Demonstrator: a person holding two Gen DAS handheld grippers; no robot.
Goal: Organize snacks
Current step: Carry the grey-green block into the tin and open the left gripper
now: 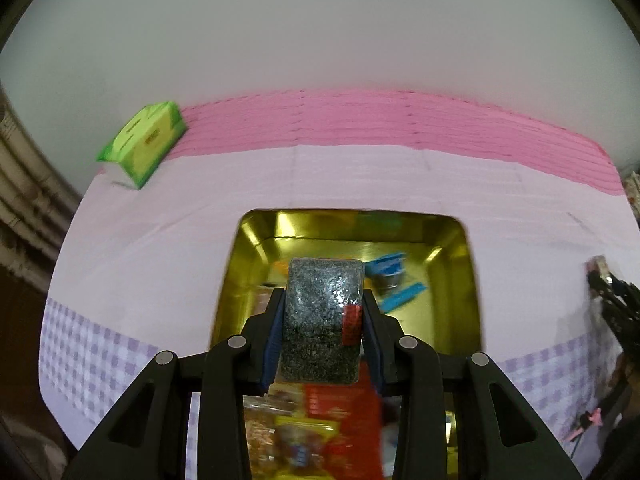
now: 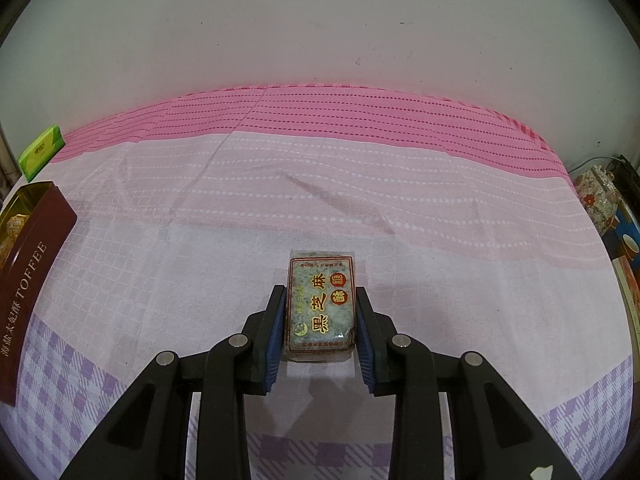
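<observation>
My left gripper (image 1: 323, 300) is shut on a speckled black sesame cake packet (image 1: 322, 320) and holds it over the open gold tin (image 1: 460, 240). Blue-wrapped sweets (image 1: 386, 266) lie inside the tin, and red and yellow snack packs (image 1: 320, 432) show below the packet. In the right wrist view my right gripper (image 2: 321, 296) is shut on another sesame cake packet (image 2: 321, 312), label up with gold characters, which sits just above or on the tablecloth (image 2: 440, 240). The tin's maroon side marked TOFFEE (image 2: 30, 280) stands at the far left of that view.
A green tissue pack (image 1: 142, 142) lies at the table's back left, against the pale wall. The right gripper's dark frame (image 1: 612, 304) shows at the right edge of the left wrist view. A floral pot and boxes (image 2: 600, 196) stand off the table's right end.
</observation>
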